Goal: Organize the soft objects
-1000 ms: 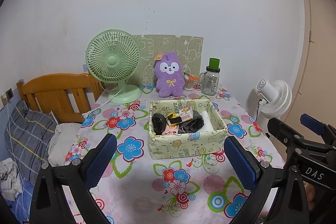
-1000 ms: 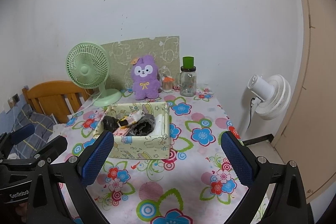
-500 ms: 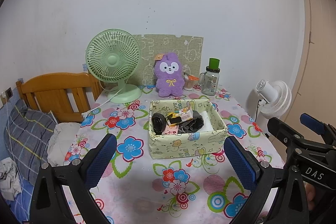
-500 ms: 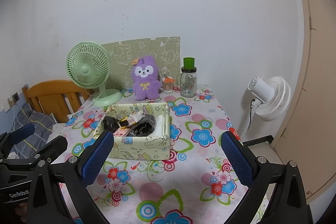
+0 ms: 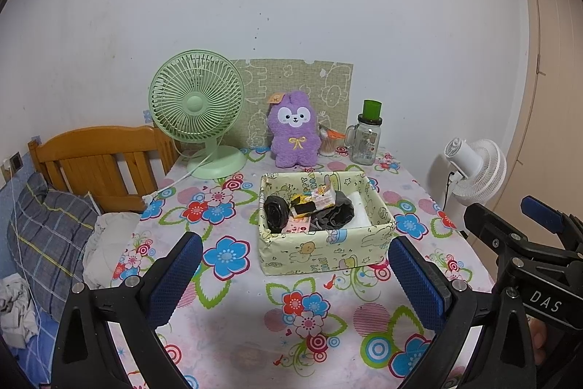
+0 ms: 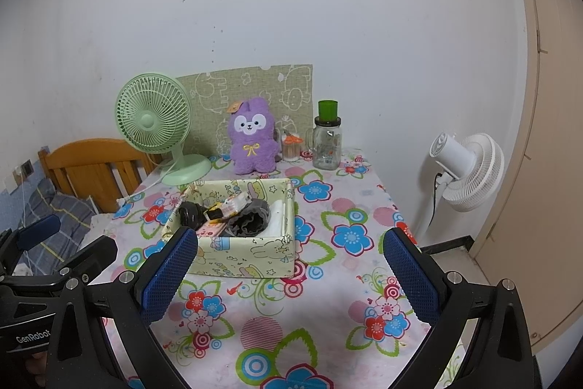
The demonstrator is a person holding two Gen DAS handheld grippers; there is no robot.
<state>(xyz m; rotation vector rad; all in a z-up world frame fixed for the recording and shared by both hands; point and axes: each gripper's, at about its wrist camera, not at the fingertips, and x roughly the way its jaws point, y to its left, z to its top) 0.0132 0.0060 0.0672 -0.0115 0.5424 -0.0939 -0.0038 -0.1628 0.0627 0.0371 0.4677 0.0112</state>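
Note:
A pale yellow fabric box point(image 5: 324, 252) point(image 6: 247, 261) sits mid-table on the flowered cloth. Inside lie a dark grey rolled cloth point(image 5: 333, 214) point(image 6: 249, 219), a black roll point(image 5: 275, 210) point(image 6: 189, 212), a white folded piece point(image 5: 362, 212) and small packets. A purple plush bunny point(image 5: 294, 133) point(image 6: 252, 137) stands upright behind the box by the wall. My left gripper point(image 5: 295, 279) is open near the table's front edge, short of the box. My right gripper point(image 6: 291, 276) is also open, in front of the box, holding nothing.
A green desk fan point(image 5: 198, 108) point(image 6: 155, 123) stands at the back left, a glass jar with a green lid point(image 5: 366, 139) point(image 6: 327, 143) at the back right. A wooden headboard point(image 5: 98, 159) and bedding lie left; a white floor fan point(image 5: 473, 170) point(image 6: 464, 166) stands right.

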